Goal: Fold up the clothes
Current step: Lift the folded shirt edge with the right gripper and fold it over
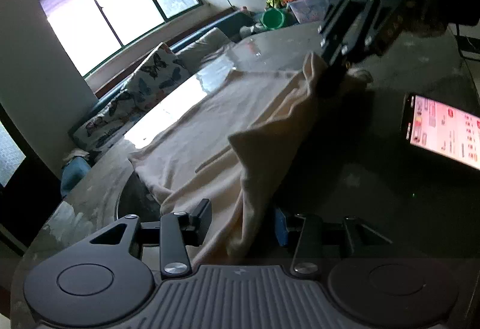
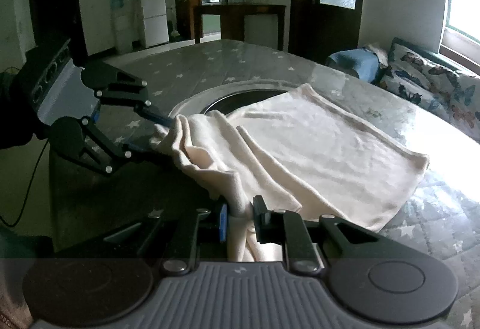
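**Both grippers clamped on one edge of the cream garment**

Left wrist view: my left gripper has its fingers drawn in on a bunched corner of the cream garment — fabric fills the gap between the pads and hangs down toward the camera. Ahead of my fingertips the garment spreads flat across the table. Ahead and to the right, my right gripper pinches the other raised corner, lifted off the table surface. A lit phone lies to the right of the fingers, apart from the cloth.

Right wrist view: my right gripper is closed narrow on a gathered fold of the garment. To the left, ahead of the fingers, my left gripper grips the neighbouring corner — the held edge sags in pleats between both grips. The rest lies flat ahead and to the right.
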`<state>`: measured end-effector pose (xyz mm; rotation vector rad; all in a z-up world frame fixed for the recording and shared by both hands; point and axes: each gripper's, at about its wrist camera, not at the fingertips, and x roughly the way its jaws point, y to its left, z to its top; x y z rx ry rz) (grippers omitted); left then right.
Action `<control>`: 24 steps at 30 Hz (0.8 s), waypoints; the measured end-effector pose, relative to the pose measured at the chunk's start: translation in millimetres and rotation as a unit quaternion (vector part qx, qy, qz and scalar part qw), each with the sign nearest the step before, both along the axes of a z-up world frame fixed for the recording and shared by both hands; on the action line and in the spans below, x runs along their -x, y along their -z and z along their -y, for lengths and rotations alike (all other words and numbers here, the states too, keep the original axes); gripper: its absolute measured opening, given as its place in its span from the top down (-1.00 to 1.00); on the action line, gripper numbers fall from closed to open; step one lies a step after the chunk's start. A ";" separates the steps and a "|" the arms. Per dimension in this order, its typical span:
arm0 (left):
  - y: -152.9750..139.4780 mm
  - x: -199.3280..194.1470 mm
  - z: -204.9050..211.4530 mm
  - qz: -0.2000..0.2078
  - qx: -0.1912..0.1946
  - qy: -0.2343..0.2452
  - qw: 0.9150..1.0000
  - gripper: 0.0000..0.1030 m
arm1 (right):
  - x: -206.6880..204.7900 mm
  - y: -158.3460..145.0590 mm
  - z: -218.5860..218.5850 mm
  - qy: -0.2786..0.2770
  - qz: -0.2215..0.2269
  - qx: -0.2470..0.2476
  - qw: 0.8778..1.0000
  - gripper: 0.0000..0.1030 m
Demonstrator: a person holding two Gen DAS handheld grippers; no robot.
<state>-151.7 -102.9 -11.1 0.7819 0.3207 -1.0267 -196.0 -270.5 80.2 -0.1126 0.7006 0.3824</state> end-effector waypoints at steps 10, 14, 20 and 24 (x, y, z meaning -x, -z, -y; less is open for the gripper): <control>-6.7 -8.9 -4.6 -0.035 0.014 -0.005 0.999 0.87 | 6.0 -5.6 0.4 0.001 0.010 0.000 1.000 0.74; -15.4 -3.4 -10.6 -0.044 0.021 0.002 0.999 0.88 | 13.3 -11.0 2.3 -0.006 0.009 -0.006 1.000 0.75; -32.0 18.2 -24.1 -0.066 0.026 0.023 0.997 0.89 | 38.0 -24.6 1.3 -0.033 -0.001 -0.017 0.999 0.75; -47.5 37.3 -34.1 -0.073 0.027 0.043 0.996 0.88 | 58.0 -42.5 0.6 -0.048 -0.009 -0.026 0.998 0.75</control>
